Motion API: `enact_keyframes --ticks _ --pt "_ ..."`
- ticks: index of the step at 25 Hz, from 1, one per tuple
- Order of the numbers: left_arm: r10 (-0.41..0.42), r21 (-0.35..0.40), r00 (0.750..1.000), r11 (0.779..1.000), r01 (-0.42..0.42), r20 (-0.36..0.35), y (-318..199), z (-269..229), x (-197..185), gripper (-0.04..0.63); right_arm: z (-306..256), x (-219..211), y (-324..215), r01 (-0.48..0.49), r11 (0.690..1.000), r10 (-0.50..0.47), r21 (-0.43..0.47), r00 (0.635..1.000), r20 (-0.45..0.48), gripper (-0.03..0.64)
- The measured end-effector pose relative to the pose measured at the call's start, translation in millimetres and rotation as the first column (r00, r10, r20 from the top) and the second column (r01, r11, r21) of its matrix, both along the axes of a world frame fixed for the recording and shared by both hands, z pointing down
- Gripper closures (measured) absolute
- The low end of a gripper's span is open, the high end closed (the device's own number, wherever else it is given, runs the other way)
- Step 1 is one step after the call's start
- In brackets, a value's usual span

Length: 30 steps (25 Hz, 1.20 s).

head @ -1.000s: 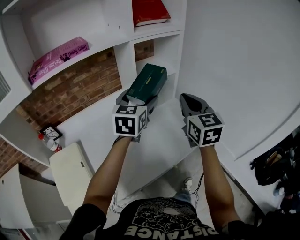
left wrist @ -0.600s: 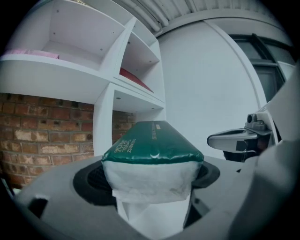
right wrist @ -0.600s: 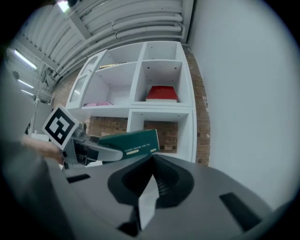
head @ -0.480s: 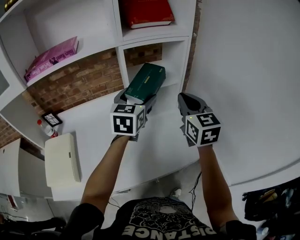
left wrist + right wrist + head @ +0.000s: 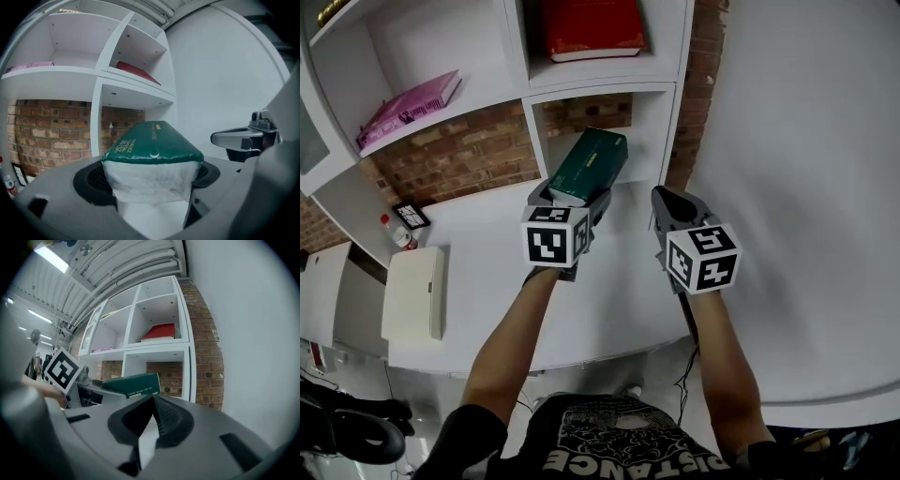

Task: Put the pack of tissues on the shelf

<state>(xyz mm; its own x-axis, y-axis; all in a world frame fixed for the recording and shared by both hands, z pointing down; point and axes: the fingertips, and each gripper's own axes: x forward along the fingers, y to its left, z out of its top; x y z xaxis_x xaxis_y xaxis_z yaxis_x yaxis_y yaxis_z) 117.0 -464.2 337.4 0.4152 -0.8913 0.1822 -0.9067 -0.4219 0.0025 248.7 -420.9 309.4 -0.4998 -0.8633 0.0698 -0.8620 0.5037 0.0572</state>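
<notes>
A dark green pack of tissues (image 5: 591, 165) with a white end (image 5: 152, 180) is held in my left gripper (image 5: 577, 199), which is shut on it. The pack points up toward the lower right compartment of the white shelf (image 5: 602, 86), just in front of that opening. From the right gripper view the pack (image 5: 133, 384) shows to the left, beside the left gripper's marker cube. My right gripper (image 5: 667, 199) hovers to the right of the pack, shut and holding nothing; its jaws meet at the tips (image 5: 152, 397).
A red book (image 5: 589, 28) lies in the compartment above, and a pink book (image 5: 408, 103) on the shelf to the left. A white counter (image 5: 497, 272) runs below, with a cream box (image 5: 412, 292), a small bottle (image 5: 397, 234) and a frame. A white wall (image 5: 806, 141) stands at right.
The view has shifted so the shelf compartment sits more squarely ahead. Both grippers keep the same pose, the pack still held in the left one.
</notes>
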Motion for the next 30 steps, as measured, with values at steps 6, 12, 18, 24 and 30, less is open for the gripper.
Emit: enact_keyframes --ticks 6,12,18,24,30 --pt "-0.050 0.004 0.999 0.999 0.050 0.022 -15.8 -2.0 14.4 0.144 -1.2 11.2 -10.8 0.064 0.998 -0.064 0.009 0.998 -0.002 0.614" --pt "-0.060 0.006 0.996 0.998 0.060 0.060 -41.9 -5.0 26.0 0.143 2.2 8.4 -20.6 0.092 0.996 -0.092 0.012 0.996 0.011 0.612" --pt "-0.055 -0.018 0.994 0.998 0.057 0.096 -77.4 2.0 29.4 0.143 2.0 8.5 -35.8 0.080 0.997 -0.080 0.015 0.997 0.008 0.614" --pt "-0.023 -0.048 0.993 0.998 0.029 0.120 -109.5 10.6 30.0 0.143 2.5 -5.5 -52.9 0.073 0.997 -0.073 0.014 0.997 0.000 0.614" --pt "0.006 -0.073 0.989 0.997 0.005 0.145 -137.8 17.0 32.0 0.143 5.6 -8.9 -67.8 0.043 0.999 -0.043 0.008 0.999 -0.004 0.614"
